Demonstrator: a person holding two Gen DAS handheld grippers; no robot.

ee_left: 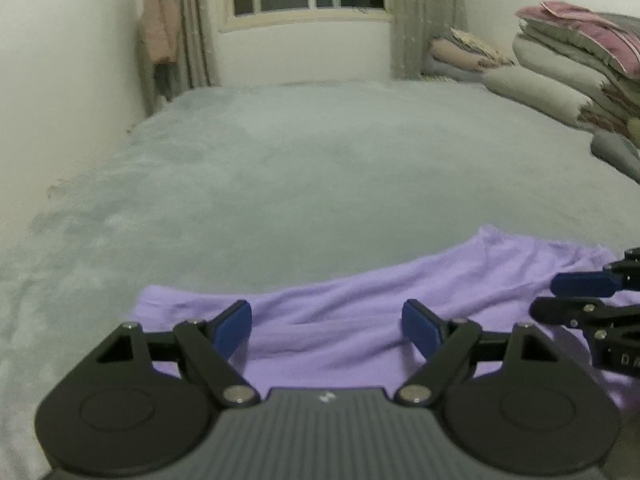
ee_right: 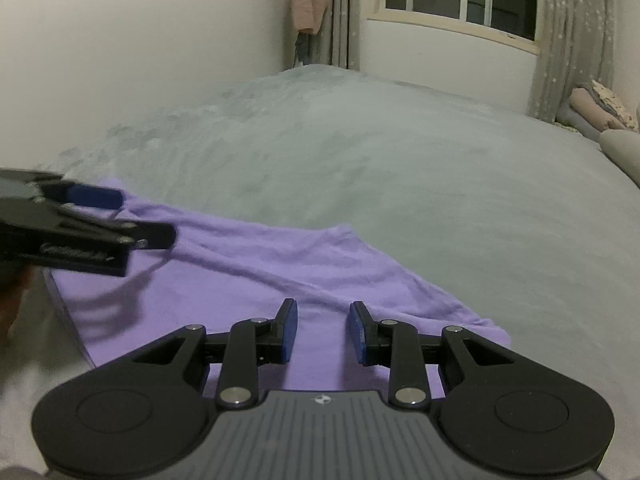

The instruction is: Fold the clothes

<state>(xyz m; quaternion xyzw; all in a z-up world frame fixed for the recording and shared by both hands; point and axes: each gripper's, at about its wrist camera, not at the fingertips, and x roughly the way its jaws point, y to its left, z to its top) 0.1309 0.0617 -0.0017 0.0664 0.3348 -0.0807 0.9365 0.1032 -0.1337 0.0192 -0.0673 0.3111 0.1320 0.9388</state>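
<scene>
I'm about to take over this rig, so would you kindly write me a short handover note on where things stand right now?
Left claw: open, holding nothing, poised over the near-left part of the purple garment.
Right claw: open but narrower, also holding nothing, over the garment's near-right part.
The garment lies spread and wrinkled on the grey bed cover, near the front edge.
Stacked bedding sits at the far right, clear of the work.
Done: garment laid out; no fold is visible.
Left: smooth it, grip the edges, make every fold.
</scene>
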